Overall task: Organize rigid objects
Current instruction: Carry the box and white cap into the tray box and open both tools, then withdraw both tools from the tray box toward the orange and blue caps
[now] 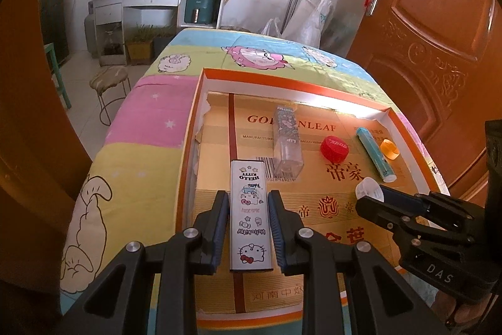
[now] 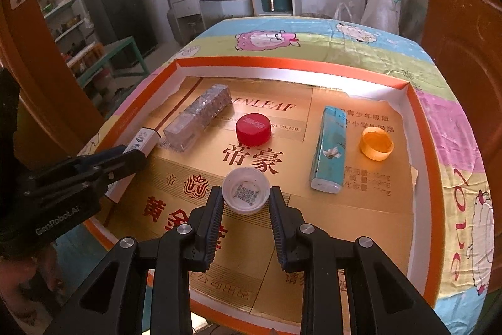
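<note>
Left gripper (image 1: 248, 203) pinches the Hello Kitty box (image 1: 250, 217); right gripper (image 2: 246, 197) pinches the white cap (image 2: 246, 194). Both over the orange tray (image 2: 282, 66), red cap (image 2: 253, 128) just beyond white cap.

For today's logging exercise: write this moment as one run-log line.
left claw: shut on Hello Kitty box | right claw: shut on white cap
</note>
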`<action>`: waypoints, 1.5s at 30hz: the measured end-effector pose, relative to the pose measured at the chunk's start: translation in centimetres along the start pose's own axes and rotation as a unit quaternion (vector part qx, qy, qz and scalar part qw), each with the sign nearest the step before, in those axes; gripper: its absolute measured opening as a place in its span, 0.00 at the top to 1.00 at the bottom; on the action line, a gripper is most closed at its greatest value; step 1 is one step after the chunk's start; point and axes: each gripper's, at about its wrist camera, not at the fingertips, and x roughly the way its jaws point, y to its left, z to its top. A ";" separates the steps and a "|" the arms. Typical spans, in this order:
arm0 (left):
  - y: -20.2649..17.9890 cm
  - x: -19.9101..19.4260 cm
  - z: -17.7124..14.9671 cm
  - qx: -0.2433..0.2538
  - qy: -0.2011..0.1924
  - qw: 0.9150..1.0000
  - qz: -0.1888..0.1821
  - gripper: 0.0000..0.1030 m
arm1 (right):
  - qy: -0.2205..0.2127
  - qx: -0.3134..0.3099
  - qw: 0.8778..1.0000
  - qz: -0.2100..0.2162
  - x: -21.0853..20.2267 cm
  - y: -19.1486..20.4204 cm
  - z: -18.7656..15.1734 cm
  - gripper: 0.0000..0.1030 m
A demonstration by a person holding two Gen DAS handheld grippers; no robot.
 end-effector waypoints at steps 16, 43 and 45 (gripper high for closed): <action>-0.1 -0.3 -0.1 0.002 -0.005 1.000 -0.008 0.68 | -0.002 -0.011 1.000 -0.005 0.2 0.3 0.1 0.70; -1.3 -4.8 0.0 0.011 -0.046 0.999 -0.007 0.63 | -0.024 -0.002 1.000 -0.012 -3.9 0.2 -0.8 0.64; -1.5 -5.2 -0.1 0.012 -0.048 0.999 -0.007 0.63 | -0.026 -0.001 1.000 -0.013 -4.6 0.3 -1.1 0.64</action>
